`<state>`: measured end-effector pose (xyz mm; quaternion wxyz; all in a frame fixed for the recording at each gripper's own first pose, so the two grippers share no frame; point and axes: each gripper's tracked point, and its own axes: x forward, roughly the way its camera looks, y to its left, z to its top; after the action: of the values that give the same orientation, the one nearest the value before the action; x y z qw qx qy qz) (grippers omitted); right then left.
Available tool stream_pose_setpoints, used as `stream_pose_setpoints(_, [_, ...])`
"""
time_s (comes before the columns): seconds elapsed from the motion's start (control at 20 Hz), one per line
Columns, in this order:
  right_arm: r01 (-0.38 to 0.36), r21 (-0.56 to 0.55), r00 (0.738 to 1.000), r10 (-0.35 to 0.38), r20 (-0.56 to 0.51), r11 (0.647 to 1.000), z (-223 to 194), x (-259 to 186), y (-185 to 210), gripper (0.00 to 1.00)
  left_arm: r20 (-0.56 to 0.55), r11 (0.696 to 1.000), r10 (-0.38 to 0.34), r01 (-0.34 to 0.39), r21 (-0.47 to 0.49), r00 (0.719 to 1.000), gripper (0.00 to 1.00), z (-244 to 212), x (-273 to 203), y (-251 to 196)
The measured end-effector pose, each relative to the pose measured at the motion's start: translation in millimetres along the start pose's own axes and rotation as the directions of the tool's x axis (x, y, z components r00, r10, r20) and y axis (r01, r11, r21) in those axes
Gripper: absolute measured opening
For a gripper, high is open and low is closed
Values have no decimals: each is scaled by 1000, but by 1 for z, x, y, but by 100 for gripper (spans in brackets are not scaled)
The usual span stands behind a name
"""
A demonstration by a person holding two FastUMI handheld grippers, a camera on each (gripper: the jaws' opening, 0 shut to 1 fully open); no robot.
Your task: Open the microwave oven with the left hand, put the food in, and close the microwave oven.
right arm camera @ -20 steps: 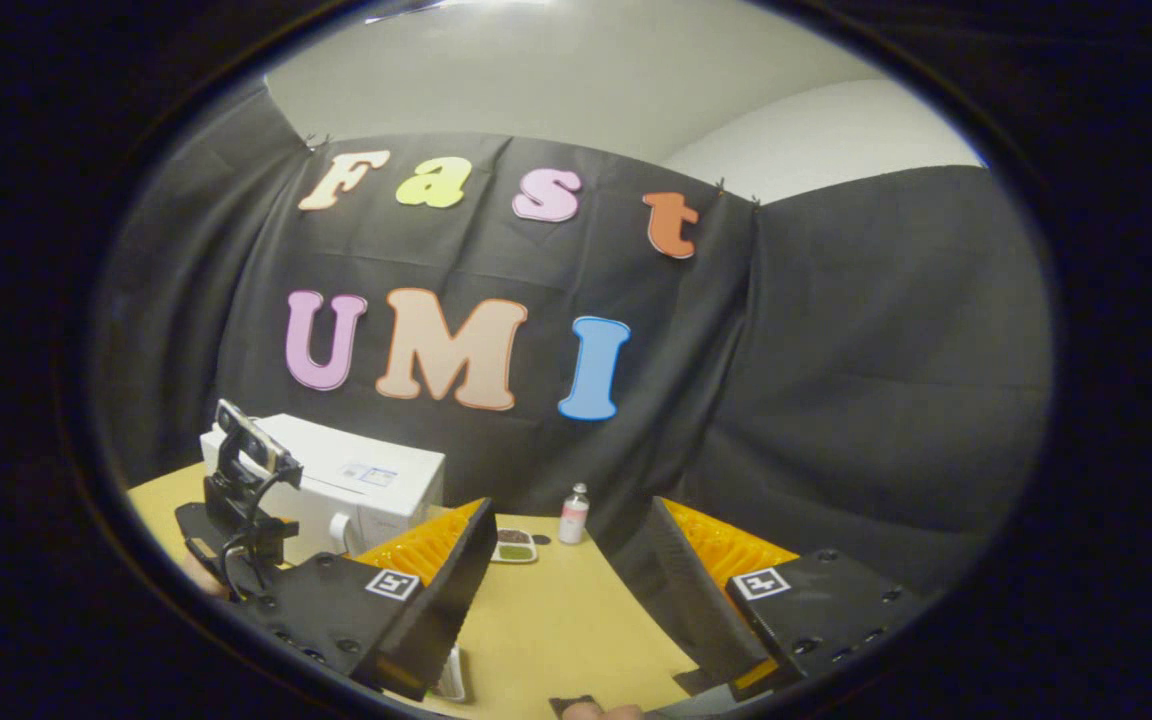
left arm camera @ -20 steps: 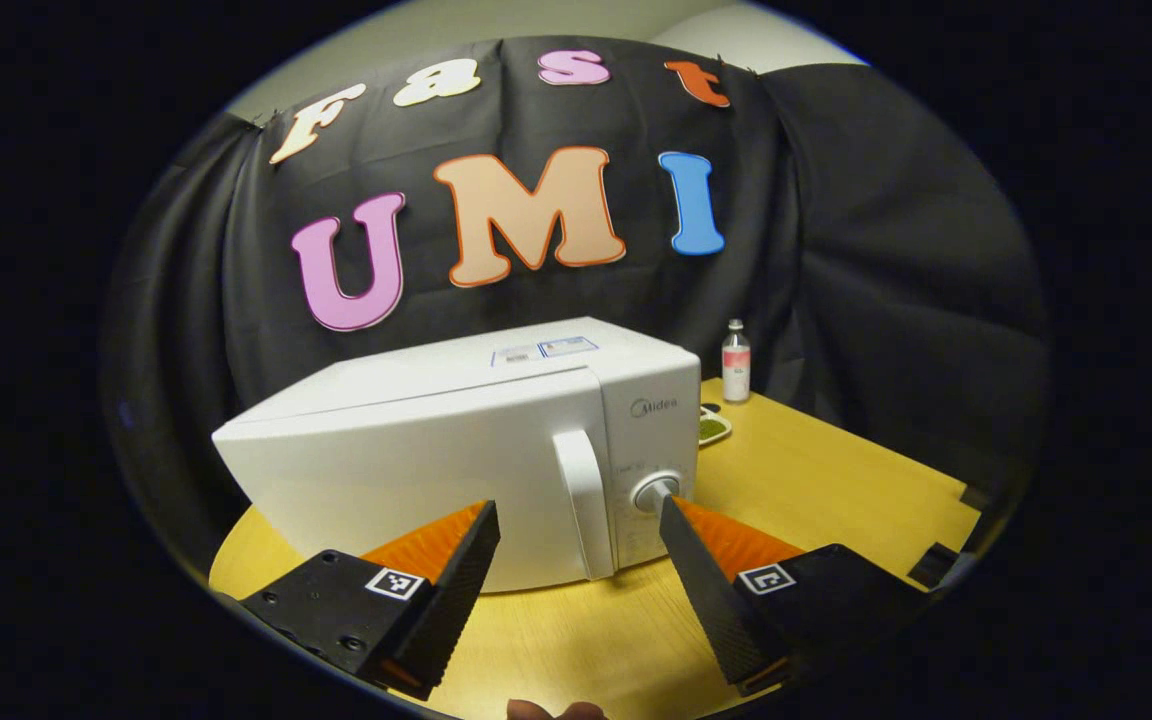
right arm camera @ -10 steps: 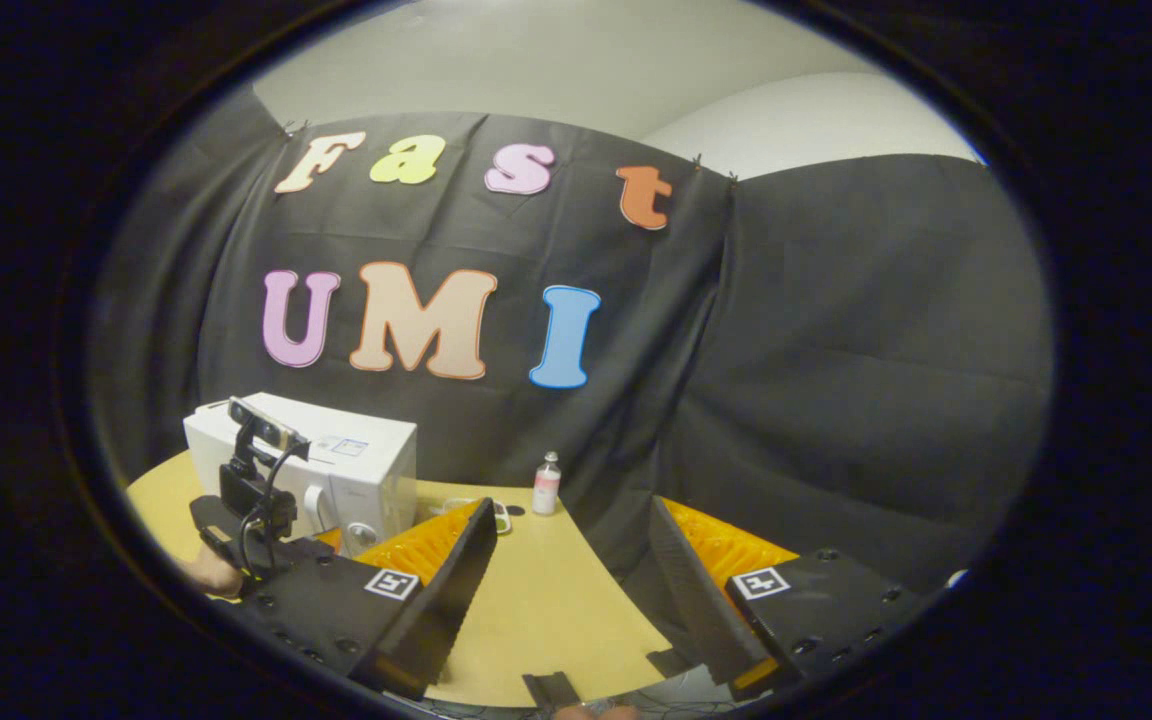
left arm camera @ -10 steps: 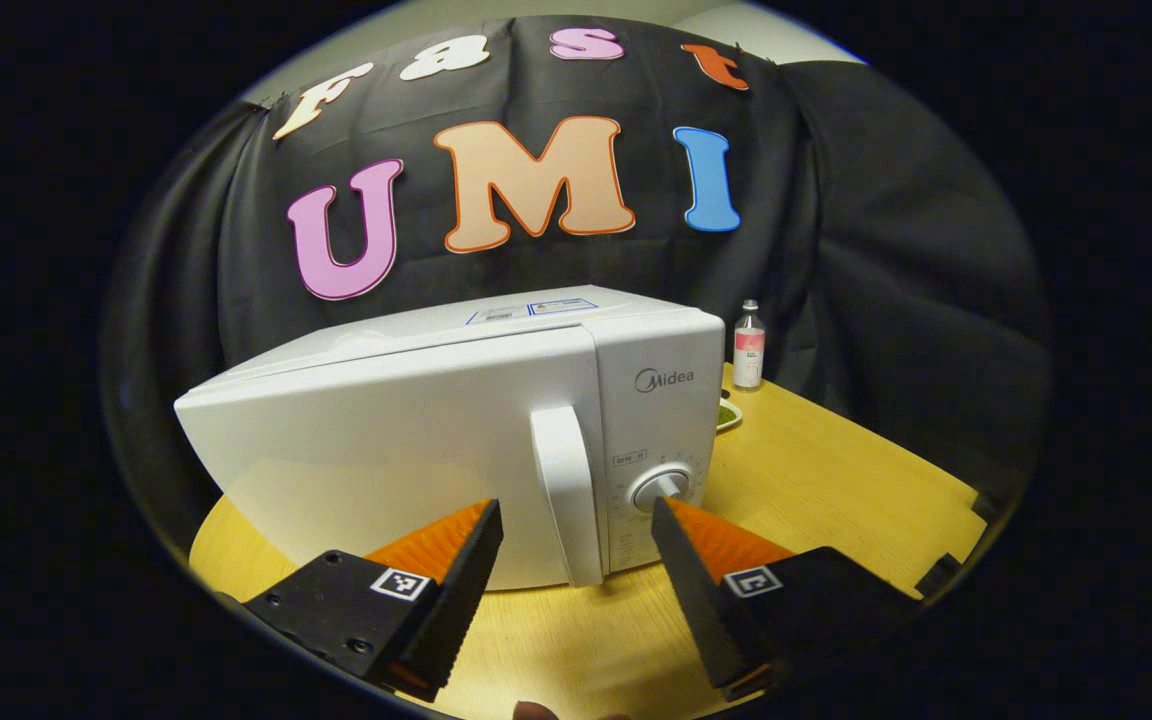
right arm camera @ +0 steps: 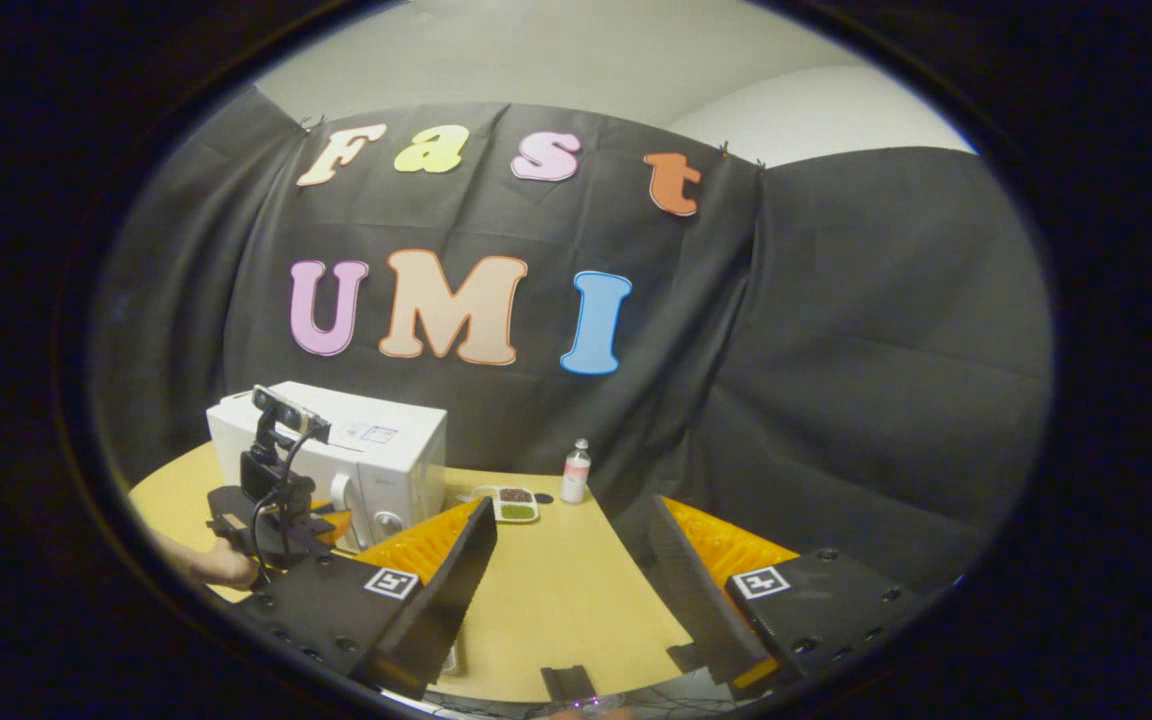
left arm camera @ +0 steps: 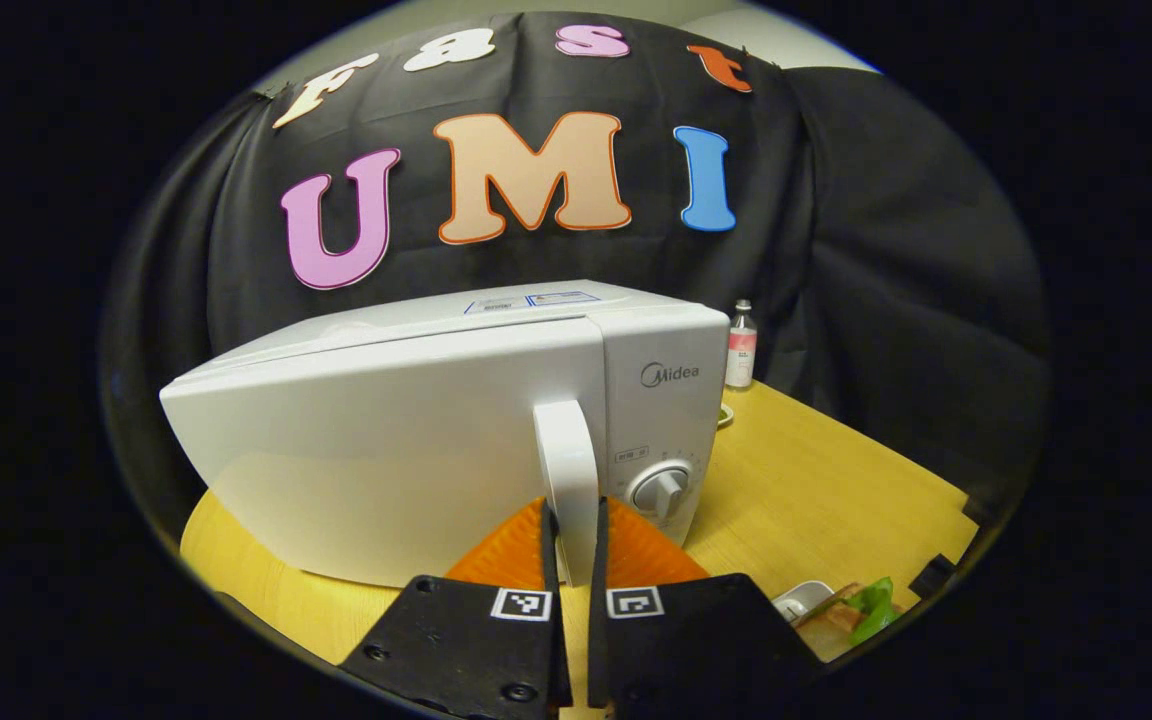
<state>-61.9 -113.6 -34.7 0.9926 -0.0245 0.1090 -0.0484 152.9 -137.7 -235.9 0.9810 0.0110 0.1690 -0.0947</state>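
- The microwave oven is set on the yellow surface, door shut, its upright door handle facing the left gripper.
- The handle is clamped at 6 o'clock between the left fingers, so the door can be pulled.
- The food is seen at 4 o'clock.
- The right gripper is held clear, fingers apart, empty.
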Motion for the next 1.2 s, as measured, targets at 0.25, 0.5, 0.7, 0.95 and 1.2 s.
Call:
stream_pose_setpoints(0.25, [-11,14,1000,11,13,1000,3,5,7,97,-30,1000,-2,2,7,1000,0,-3,-1,-1])
stream_pose_setpoints(0.5, [1,-4,1000,-1,25,1000,8,8,1,97,-80,996,-37,43,83,996,0,-9,-9,1])
stream_pose_setpoints(0.7, [27,-15,999,-27,30,1000,6,15,-10,97,-146,984,-5,30,175,989,0,-54,-56,26])
stream_pose_setpoints(0.95, [-32,-53,999,34,24,998,5,32,5,97,-109,992,-11,24,127,994,0,-47,-76,35])
stream_pose_setpoints(1.2, [-40,-33,999,40,2,999,-1,27,6,97,-101,975,20,2,221,995,0,-34,-31,22])
